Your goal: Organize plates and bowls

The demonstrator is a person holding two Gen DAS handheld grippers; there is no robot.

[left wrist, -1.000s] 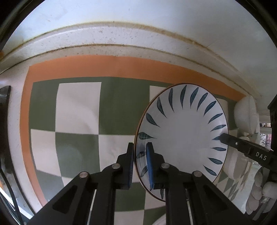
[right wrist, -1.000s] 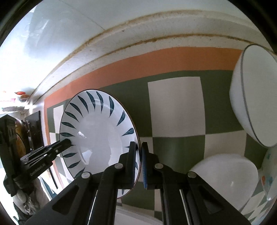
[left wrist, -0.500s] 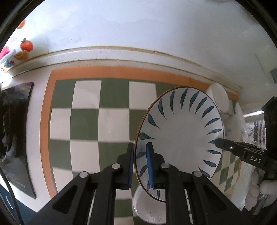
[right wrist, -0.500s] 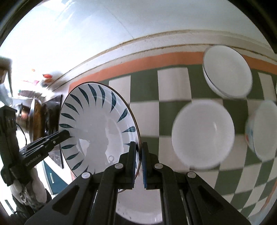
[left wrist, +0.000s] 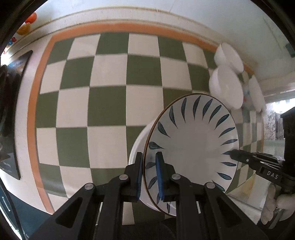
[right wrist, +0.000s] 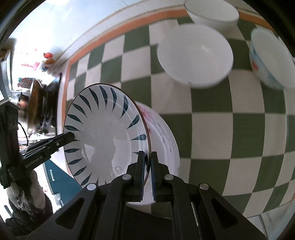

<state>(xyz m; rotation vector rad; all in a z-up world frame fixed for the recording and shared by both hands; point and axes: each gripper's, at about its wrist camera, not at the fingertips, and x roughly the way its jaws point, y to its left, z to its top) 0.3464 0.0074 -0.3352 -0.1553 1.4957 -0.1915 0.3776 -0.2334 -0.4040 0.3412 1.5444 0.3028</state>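
A white plate with blue leaf marks (left wrist: 193,147) (right wrist: 103,133) hangs above the checked tablecloth, held at two opposite rims. My left gripper (left wrist: 149,162) is shut on its left rim, and it also shows in the right wrist view as the left gripper (right wrist: 71,136). My right gripper (right wrist: 147,160) is shut on the other rim, and in the left wrist view the right gripper (left wrist: 234,154) comes in from the right. Right under the held plate lies a white plate with pink marks (right wrist: 162,133) (left wrist: 140,140), mostly hidden.
A plain white bowl (right wrist: 195,55), a second white bowl (right wrist: 212,11) and a bowl with blue and red marks (right wrist: 269,61) stand at the far right of the green and white cloth (left wrist: 110,103). A dark pan (right wrist: 36,103) and a black slab (left wrist: 11,110) sit left.
Both grippers have carried the plate back from the wall and a little up. The bowls have come into view, and the pink-marked plate now lies under the held plate.
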